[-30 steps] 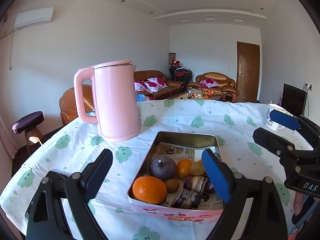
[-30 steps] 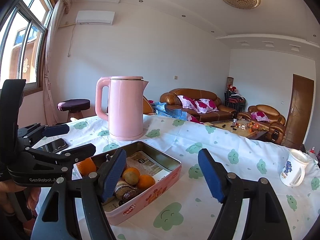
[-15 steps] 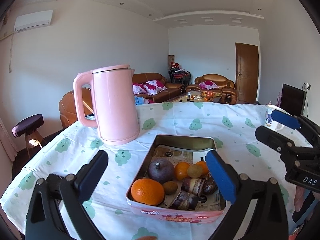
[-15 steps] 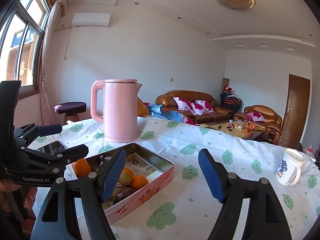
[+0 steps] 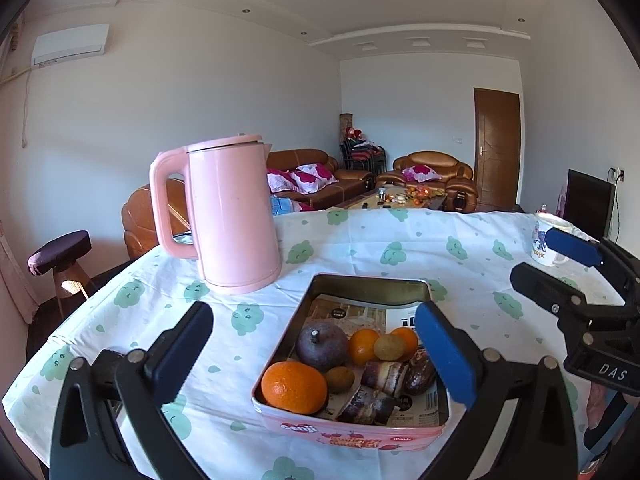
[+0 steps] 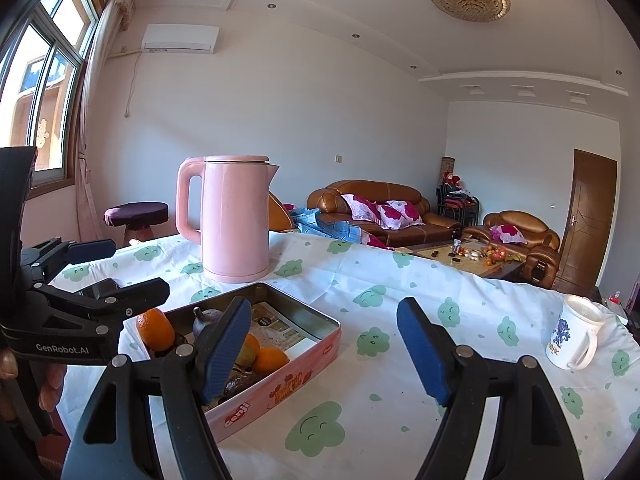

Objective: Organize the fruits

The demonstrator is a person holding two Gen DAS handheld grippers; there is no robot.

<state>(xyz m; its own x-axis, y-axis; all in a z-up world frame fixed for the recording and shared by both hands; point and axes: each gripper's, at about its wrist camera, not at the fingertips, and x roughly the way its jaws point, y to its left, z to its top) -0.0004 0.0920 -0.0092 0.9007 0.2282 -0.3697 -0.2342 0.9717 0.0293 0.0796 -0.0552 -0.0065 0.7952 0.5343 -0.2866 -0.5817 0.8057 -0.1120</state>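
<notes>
Ahead of the left gripper [image 5: 316, 356], jaws opening and empty: tin [image 5: 348, 432], open-topped, fruit crowding its near end. Kettle [image 5: 230, 216] blocks beyond-left. Right gripper [image 6: 324, 344] faces bare cloth [image 6: 400, 280]; mug [image 6: 574, 338] far right.

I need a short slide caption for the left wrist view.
Open left tool above a fruit tin, beside a pink kettle.

One kettle [image 5: 232, 216], one tin [image 5: 360, 284], one mug [image 6: 576, 338]

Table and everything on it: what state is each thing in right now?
Pink kettle: upright, lid closed.
Tin: open, holding fruit.
Big orange: lying in the tin's near corner.
Mug: upright.
Left gripper: jaws opening, nothing between them.
Right gripper: open, empty.
</notes>
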